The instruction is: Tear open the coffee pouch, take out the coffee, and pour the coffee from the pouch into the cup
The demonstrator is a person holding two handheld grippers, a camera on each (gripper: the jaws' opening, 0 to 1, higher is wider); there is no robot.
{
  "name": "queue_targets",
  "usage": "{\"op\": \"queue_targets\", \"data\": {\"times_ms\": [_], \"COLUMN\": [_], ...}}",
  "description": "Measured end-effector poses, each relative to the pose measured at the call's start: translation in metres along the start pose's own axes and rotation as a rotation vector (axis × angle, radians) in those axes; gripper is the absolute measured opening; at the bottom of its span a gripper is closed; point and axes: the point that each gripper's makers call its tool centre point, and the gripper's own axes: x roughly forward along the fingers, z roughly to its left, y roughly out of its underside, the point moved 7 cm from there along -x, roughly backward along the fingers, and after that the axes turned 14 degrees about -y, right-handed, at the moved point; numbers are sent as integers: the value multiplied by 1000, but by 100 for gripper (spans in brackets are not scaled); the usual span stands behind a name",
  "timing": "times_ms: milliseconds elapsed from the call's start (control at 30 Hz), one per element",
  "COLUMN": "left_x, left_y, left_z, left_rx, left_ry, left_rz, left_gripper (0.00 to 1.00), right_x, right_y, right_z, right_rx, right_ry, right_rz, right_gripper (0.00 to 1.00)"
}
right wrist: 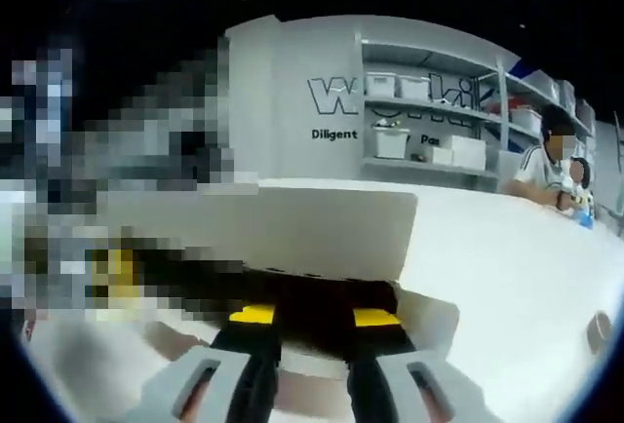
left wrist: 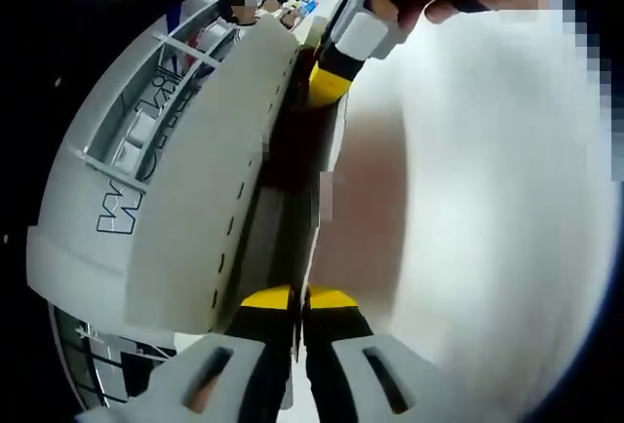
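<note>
Gripping one blurred dark pouch (left wrist: 292, 165), both tongs, left (left wrist: 297, 298) and right (right wrist: 315, 318).

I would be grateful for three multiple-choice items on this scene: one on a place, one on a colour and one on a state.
1. In the right gripper view, the white box stands:
A) just behind the right gripper
B) on a wall shelf
C) on the floor

2. The pads at the jaw ends are:
A) blue
B) yellow
C) green

3. The left gripper has its jaws:
A) spread wide
B) close together on the dark pouch
C) around a cup

Key: 1 A, the box's white panel rises right beyond the jaws, on the table. 2 B, both views show yellow pads. 3 B, the pads nearly meet, with the pouch running up from between them.
</note>
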Motion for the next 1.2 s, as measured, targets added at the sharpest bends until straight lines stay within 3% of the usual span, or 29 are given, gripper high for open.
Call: {"op": "queue_targets", "data": {"times_ms": [233,333,600,767,867,933,967,1033,1200], "left_x": [0,1,7,19,13,11,12,15,14], "left_y": [2,4,3,0,0,0,1,5,7], "left_z": [3,3,4,2,1,1,2,1,2], "left_rx": [-13,-20,-19,1,5,-1,-3,-5,-29], "left_ry": [-2,0,1,8,7,8,7,7,3], "left_rz": [-6,-5,-5,-5,-7,-8,-9,-2,-8], "left_gripper": [5,5,5,5,5,5,5,5,6], "right_x": [3,-6,-2,9,15,21,22,17,-8], "right_y": [-6,-5,-12,-10,-9,-6,-3,-2,1], "right_z": [4,3,4,5,5,10,13,13,9], "right_rx": [-51,-138,-102,-89,-68,-30,-13,-32,-29], "right_ry": [-21,52,84,105,84,2,-39,-45,-47], "right_rz": [-26,15,-23,-35,-48,-68,-55,-46,-74], "right_gripper": [19,26,33,44,46,43,37,32,34]}}
